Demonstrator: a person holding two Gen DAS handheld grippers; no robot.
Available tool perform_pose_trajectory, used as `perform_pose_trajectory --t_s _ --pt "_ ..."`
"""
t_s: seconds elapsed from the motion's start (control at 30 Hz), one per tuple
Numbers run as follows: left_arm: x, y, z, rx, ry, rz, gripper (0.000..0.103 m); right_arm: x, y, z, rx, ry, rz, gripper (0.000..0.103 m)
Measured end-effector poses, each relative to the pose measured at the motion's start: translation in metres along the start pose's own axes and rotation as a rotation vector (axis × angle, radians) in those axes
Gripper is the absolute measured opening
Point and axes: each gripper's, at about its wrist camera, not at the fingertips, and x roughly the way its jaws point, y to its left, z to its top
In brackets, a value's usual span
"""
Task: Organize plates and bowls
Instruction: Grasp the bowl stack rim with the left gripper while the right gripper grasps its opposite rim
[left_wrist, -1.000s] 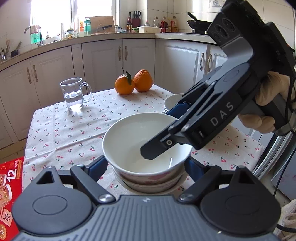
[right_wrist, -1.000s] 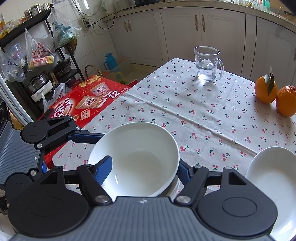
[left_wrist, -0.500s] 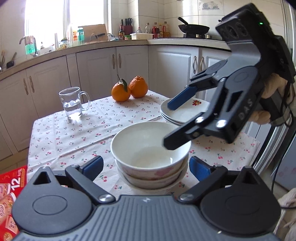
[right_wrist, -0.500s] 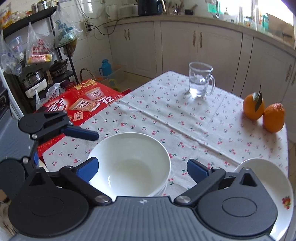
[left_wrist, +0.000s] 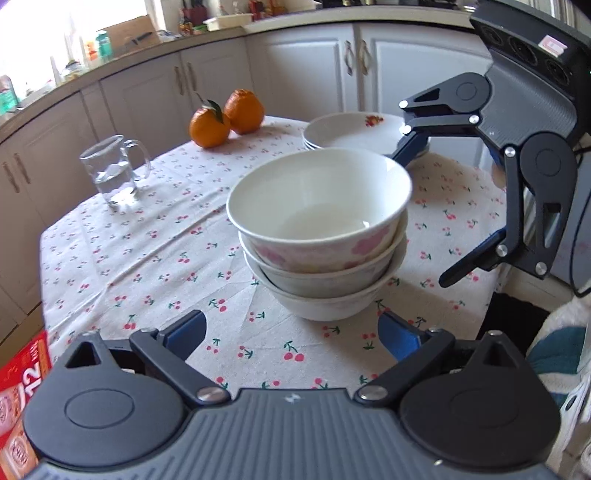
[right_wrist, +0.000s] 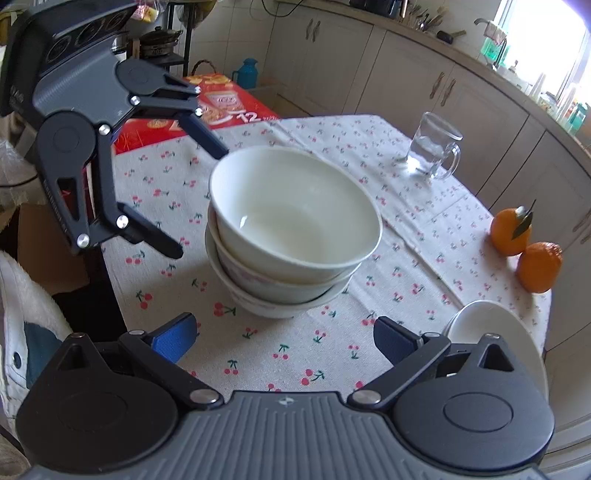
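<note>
Three bowls (left_wrist: 319, 236) seen nested in stack at middle of bench (left_wrist: 147, 254), on cherry-print cloth; top bowl empty, pink flowers on its outside. Stack of plates (left_wrist: 347, 133) set behind bowls, near bench edge, apart from them. Glass mug (left_wrist: 110, 170) with some water stood upright well to side; two oranges (left_wrist: 225, 118) placed touching each other.

Left hand-held gripper (left_wrist: 291, 332) angled down toward bowls, jaws spread wide, nothing between them. Right hand-held gripper (right_wrist: 284, 332) likewise spread, empty, held short of stack.
</note>
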Motion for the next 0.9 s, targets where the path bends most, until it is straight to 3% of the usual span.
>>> perform_pose_trajectory --t_s 0.23,0.4,0.6,0.77,0.9 --pt "0.027 0.020 0.011 0.078 0.046 -0.181 0.097 0.023 -0.013 0.002 -0.003 0.000 0.068 0.103" --pt "0.039 0.026 0.016 0.152 0.053 -0.260 0.097 0.033 -0.025 0.007 -0.002 -0.013 0.132 0.103" --pt "0.043 0.027 0.022 0.217 0.051 -0.343 0.096 0.041 -0.036 0.012 -0.013 -0.006 0.206 0.102" --pt "0.049 0.030 0.026 0.250 0.063 -0.383 0.088 0.044 -0.038 0.015 -0.020 -0.006 0.232 0.101" --pt "0.053 0.033 0.028 0.268 0.072 -0.398 0.088 0.045 -0.040 0.017 -0.023 -0.004 0.251 0.099"
